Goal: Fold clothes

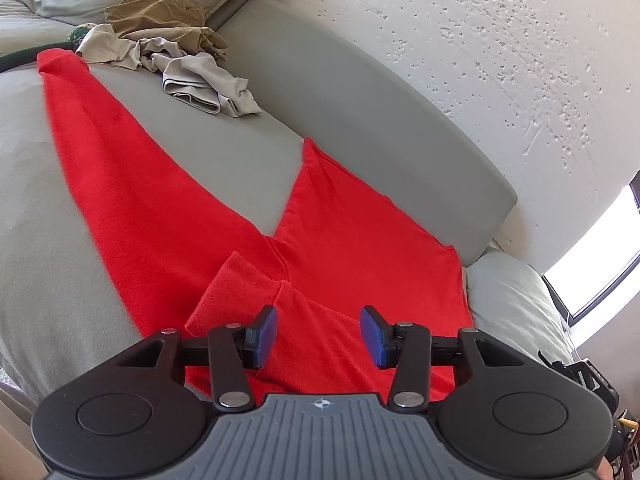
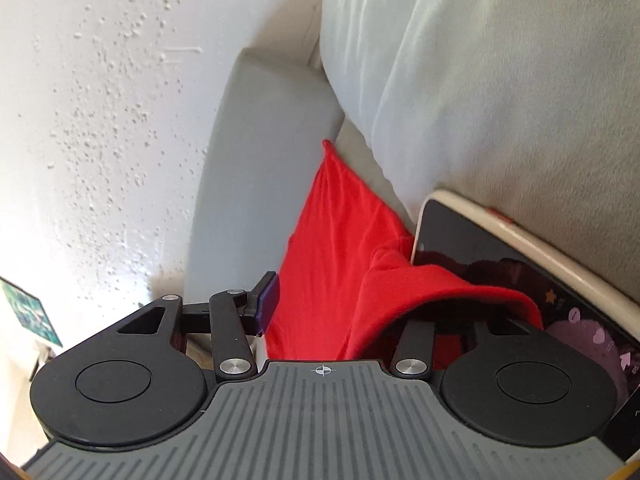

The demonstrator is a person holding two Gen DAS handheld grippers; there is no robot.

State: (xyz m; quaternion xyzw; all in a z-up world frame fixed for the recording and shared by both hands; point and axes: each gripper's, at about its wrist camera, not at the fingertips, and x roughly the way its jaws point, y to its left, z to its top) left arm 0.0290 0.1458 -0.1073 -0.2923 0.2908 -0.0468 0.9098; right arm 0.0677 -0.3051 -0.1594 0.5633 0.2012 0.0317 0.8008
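Your left gripper (image 1: 319,336) hovers, jaws apart and empty, over the bright red knit garment (image 1: 168,216) spread across the grey sofa seat (image 1: 224,148), legs fanning toward 11 and 12 o'clock. Your right gripper (image 2: 340,312) has red cloth draped over its 3 o'clock finger; I cannot tell whether it grips, likely raising an edge for folding.

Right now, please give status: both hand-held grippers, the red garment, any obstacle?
Left hand-held gripper open over red garment. Right hand-held gripper: red cloth draped over one finger, grip unclear. Tablet beside garment; beige clothes pile beyond.
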